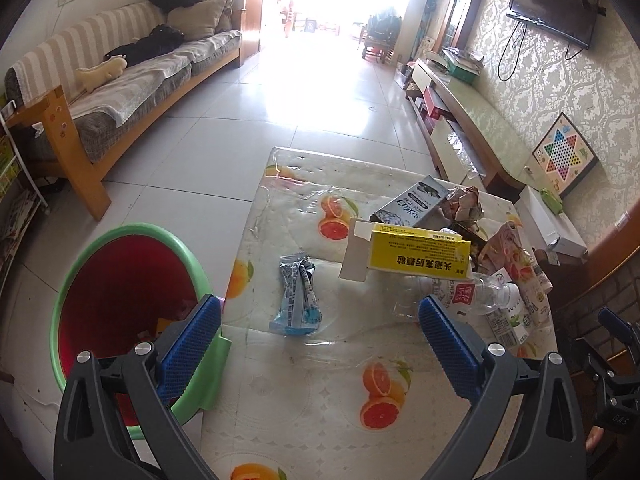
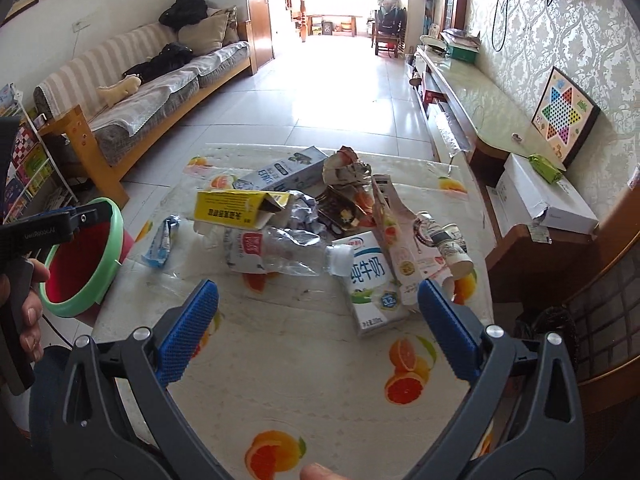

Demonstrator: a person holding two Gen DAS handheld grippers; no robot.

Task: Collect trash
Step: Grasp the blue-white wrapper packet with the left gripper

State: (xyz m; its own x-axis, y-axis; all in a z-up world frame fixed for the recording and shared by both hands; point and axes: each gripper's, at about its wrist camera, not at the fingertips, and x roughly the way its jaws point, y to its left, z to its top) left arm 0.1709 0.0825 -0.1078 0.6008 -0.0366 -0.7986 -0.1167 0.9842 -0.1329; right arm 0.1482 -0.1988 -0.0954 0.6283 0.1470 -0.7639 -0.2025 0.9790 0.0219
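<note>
A pile of trash lies on the fruit-print table: a blue wrapper, a yellow box, a grey carton, a crushed clear bottle, a milk carton and paper cups. A green bin with a red inside stands left of the table, with some trash in it. My left gripper is open and empty, just short of the blue wrapper. My right gripper is open and empty, in front of the bottle and milk carton.
A striped sofa stands along the left wall. A low TV cabinet and a white box stand at the right. A magazine rack is at the far left. Tiled floor runs beyond the table.
</note>
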